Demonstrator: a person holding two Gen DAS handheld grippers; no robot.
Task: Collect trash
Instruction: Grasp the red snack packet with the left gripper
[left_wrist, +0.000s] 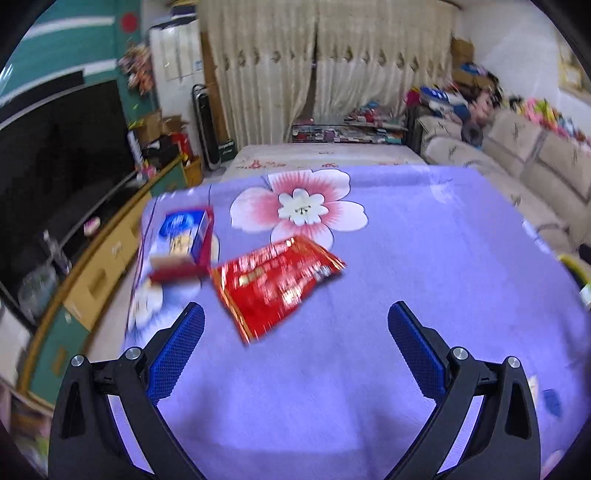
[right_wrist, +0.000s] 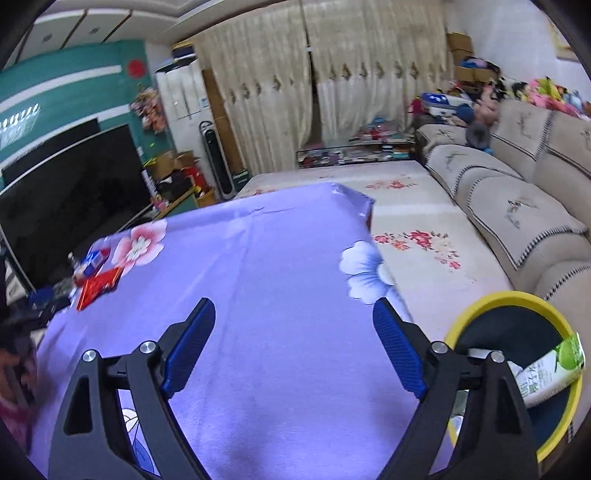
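Left gripper spread wide over the purple cloth, nothing between its jaws, red wrapper just ahead, blue box beyond near the cloth's left edge, right gripper spread and empty, yellow bin off the cloth's right edge holding a green-white carton.

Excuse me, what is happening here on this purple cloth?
A person is collecting trash with two handheld grippers. The left gripper is open and empty over the purple floral cloth, facing a red snack wrapper and a blue box that lie on the cloth. The right gripper is open and empty too. Beside it stands a yellow-rimmed bin with a green and white carton already in it.
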